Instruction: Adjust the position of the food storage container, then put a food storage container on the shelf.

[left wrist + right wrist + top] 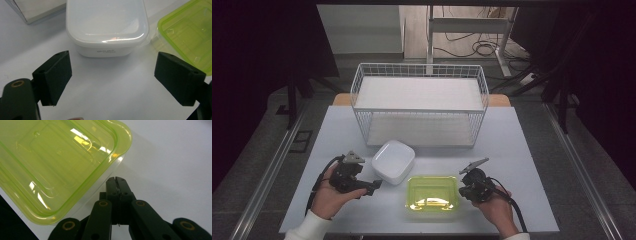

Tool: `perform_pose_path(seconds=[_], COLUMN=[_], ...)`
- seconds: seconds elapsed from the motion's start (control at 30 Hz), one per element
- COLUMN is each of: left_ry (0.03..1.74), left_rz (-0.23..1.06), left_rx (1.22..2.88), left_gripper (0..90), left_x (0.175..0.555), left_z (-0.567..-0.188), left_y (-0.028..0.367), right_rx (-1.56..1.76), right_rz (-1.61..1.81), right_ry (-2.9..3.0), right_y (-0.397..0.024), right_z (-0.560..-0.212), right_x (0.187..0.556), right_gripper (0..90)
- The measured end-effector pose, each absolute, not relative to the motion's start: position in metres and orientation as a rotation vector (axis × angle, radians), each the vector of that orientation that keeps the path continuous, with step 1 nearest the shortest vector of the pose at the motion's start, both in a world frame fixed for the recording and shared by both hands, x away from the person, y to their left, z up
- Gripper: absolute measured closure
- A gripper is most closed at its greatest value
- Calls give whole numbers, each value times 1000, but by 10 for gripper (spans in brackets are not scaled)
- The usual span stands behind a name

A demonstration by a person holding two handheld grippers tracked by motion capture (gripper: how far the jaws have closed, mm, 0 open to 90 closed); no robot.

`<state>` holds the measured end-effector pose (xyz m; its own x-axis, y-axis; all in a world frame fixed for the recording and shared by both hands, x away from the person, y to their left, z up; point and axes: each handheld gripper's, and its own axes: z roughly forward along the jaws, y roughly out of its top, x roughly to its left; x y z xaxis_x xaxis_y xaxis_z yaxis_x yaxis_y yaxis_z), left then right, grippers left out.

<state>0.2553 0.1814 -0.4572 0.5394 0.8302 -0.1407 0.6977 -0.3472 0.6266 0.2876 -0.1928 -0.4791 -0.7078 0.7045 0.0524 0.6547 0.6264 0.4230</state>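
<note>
A person is sitting at a pale grey table, holding a black two-jaw gripper in each hand, seen from above. In the lower left of the high view the left gripper is lying low in the hand, its jaws standing wide apart with nothing between them; in the left gripper view they are framing a white lidded container sitting just beyond them on the table. That white container is resting at the centre of the high view, just in front of a white wire basket rack occupying the upper middle. Just below and right of it, a translucent green-lidded container is lying flat near the bottom centre. The right gripper is sitting at the green container's right edge, its jaws pressed together and holding nothing; in the right gripper view their tips are sitting just beside the rounded corner of the green container
</note>
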Motion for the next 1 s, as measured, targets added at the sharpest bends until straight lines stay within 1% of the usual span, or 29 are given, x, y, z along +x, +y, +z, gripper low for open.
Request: perform_pose_path(seconds=[0.2,0.23,0.27,0.3,0.33,0.4,0.57,0.73,0.9,1.0], left_ry=[1229,1229,1232,1235,1238,1249,1272,1288,1294,1301], left_rz=[254,252,250,243,238,232,208,183,143,104], left_rx=[2102,2097,2089,2083,2075,2050,2009,1990,1955,1910], left_gripper=[142,142,142,142,142,142,147,162,167,167], left_x=[254,254,254,254,254,254,255,255,250,244], left_z=[-454,-454,-454,-453,-453,-453,-453,-455,-455,-457], left_y=[182,182,183,183,183,184,186,187,188,187], right_rx=[1188,1212,1212,1220,1229,1281,1304,1357,1395,1412], right_rz=[701,750,750,778,808,881,1017,1069,1131,1154], right_ry=[2634,2590,2590,2565,2539,2504,2492,2484,2489,2494], right_y=[-208,-218,-218,-222,-226,-234,-242,-242,-243,-242], right_z=[-469,-465,-465,-464,-462,-459,-455,-456,-457,-456], right_x=[287,286,286,285,285,285,284,286,288,289], right_gripper=[890,815,815,755,658,516,351,261,232,231])
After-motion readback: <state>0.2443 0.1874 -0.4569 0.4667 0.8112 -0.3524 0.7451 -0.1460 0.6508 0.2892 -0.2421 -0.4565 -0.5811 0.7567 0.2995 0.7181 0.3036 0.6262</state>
